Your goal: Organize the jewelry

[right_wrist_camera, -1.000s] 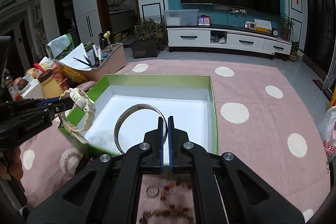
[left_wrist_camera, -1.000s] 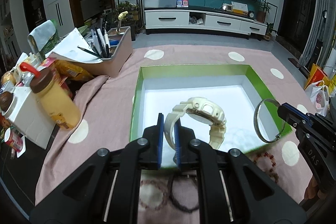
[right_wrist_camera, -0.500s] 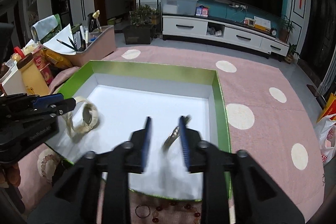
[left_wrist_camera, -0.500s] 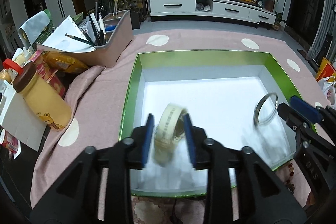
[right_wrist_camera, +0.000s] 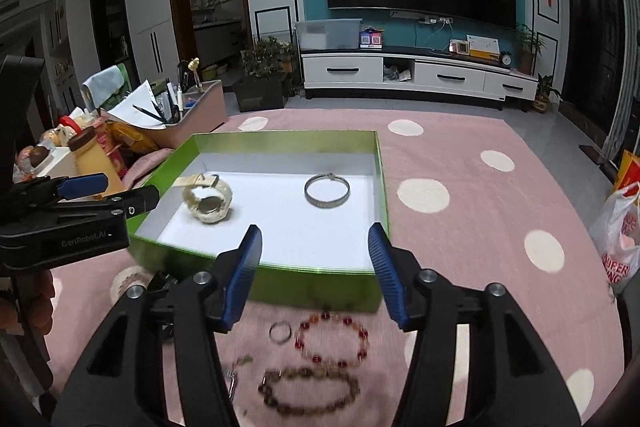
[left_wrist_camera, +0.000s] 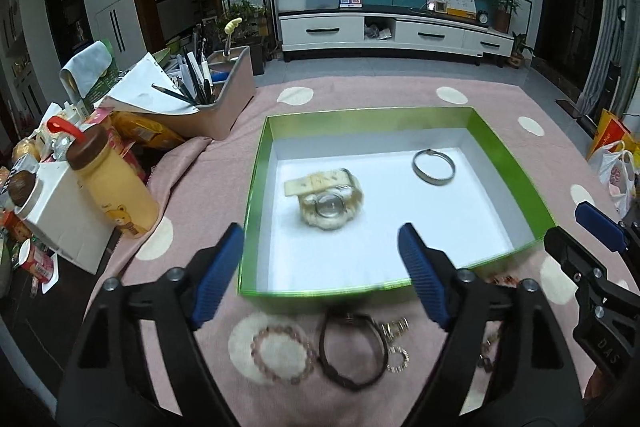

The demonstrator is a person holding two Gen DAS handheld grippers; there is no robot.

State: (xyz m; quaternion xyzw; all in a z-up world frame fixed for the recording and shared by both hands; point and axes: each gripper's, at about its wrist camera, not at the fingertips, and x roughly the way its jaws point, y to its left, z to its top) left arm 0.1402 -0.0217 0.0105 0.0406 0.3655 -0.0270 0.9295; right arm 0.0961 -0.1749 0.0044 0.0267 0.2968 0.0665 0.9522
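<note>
A green box (left_wrist_camera: 256, 195) with a white floor sits on the pink dotted cloth. A cream watch (left_wrist_camera: 328, 201) and a silver bangle (left_wrist_camera: 434, 167) lie inside it; they also show in the right wrist view, the watch (right_wrist_camera: 208, 197) and the bangle (right_wrist_camera: 327, 190). My left gripper (left_wrist_camera: 320, 277) is open and empty over the box's near wall. My right gripper (right_wrist_camera: 316, 277) is open and empty near the box's front edge (right_wrist_camera: 256, 267). On the cloth in front lie a pale bead bracelet (left_wrist_camera: 280, 353), a dark cord bracelet (left_wrist_camera: 352, 351), a red bead bracelet (right_wrist_camera: 332, 343), a brown bead bracelet (right_wrist_camera: 310, 389) and a small ring (right_wrist_camera: 280, 331).
A beige pen holder (left_wrist_camera: 208, 107) with pens and paper stands at the back left. A yellow bottle (left_wrist_camera: 112, 183), a white carton (left_wrist_camera: 64, 215) and snack packs crowd the left edge. A plastic bag (right_wrist_camera: 620, 231) lies at the far right.
Both grippers opened and pulled back toward me. The watch dropped from the left gripper and the bangle from the right; both now lie on the box floor.
</note>
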